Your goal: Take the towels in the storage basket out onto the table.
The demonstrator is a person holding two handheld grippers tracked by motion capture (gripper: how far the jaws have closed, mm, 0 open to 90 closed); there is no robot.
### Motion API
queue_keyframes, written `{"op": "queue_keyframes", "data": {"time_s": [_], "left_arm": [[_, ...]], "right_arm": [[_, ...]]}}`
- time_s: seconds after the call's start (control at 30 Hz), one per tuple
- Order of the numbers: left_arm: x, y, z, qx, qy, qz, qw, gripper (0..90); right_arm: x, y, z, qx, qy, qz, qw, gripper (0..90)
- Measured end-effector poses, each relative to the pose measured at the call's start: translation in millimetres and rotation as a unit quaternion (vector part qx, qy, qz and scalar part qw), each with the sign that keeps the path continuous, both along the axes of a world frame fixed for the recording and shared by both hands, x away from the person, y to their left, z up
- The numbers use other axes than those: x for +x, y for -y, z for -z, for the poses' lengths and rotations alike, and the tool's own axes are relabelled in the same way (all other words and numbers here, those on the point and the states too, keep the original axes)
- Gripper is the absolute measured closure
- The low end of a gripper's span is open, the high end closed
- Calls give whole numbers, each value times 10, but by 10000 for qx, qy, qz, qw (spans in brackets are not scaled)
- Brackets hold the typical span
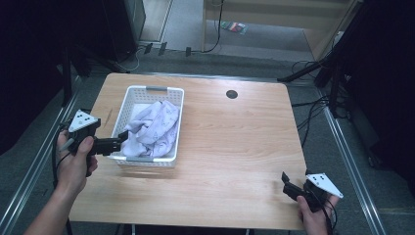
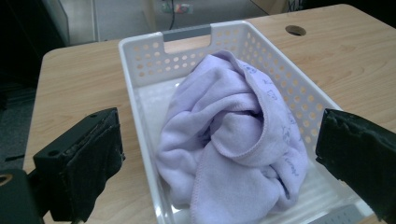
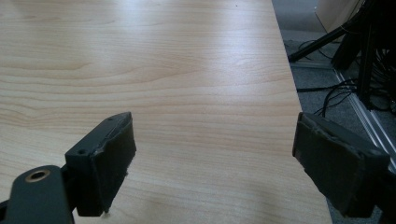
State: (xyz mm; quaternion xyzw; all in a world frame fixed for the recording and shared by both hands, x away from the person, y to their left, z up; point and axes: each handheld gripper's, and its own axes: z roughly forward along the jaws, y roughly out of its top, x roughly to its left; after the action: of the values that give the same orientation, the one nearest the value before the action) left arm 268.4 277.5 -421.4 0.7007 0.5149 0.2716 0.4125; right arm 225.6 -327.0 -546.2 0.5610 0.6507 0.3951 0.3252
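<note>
A crumpled lilac cloth point(image 1: 152, 128) lies in a white perforated basket point(image 1: 128, 100) on the left half of the wooden table. My left gripper point(image 1: 121, 140) reaches over the basket's near left corner. In the left gripper view its jaws stand wide apart, open, with the cloth point(image 2: 233, 140) between and beyond them and the basket rim point(image 2: 135, 88) under the left jaw. It touches nothing that I can see. My right gripper point(image 1: 288, 185) hovers low at the table's near right corner. It is open point(image 3: 210, 158) over bare wood.
A round cable hole point(image 1: 231, 94) sits near the table's far edge. The table's right edge point(image 3: 292, 93) runs close to the right gripper. Cables and stand legs point(image 1: 318, 71) lie on the floor to the right, and metal rails point(image 1: 350, 156) flank the table.
</note>
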Motion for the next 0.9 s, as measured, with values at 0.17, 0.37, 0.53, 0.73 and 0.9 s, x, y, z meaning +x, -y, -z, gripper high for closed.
{"op": "queue_keyframes", "data": {"time_s": [0.17,0.37,0.53,0.73,0.9], "left_arm": [[136,129,-24,195,-100,97,9997,14],[282,269,-35,431,-244,237,9985,3],[424,327,-1,316,-389,176,9986,0],[566,382,55,233,-623,261,9974,0],[710,477,97,399,-809,367,9952,0]], "right_arm": [[0,0,0,2,0,-2,10000,134],[-1,1,0,6,1,-6,10000,134],[-1,2,0,6,8,-6,10000,134],[-3,2,0,7,11,-7,10000,134],[-1,2,0,2,8,-10,10000,134]]}}
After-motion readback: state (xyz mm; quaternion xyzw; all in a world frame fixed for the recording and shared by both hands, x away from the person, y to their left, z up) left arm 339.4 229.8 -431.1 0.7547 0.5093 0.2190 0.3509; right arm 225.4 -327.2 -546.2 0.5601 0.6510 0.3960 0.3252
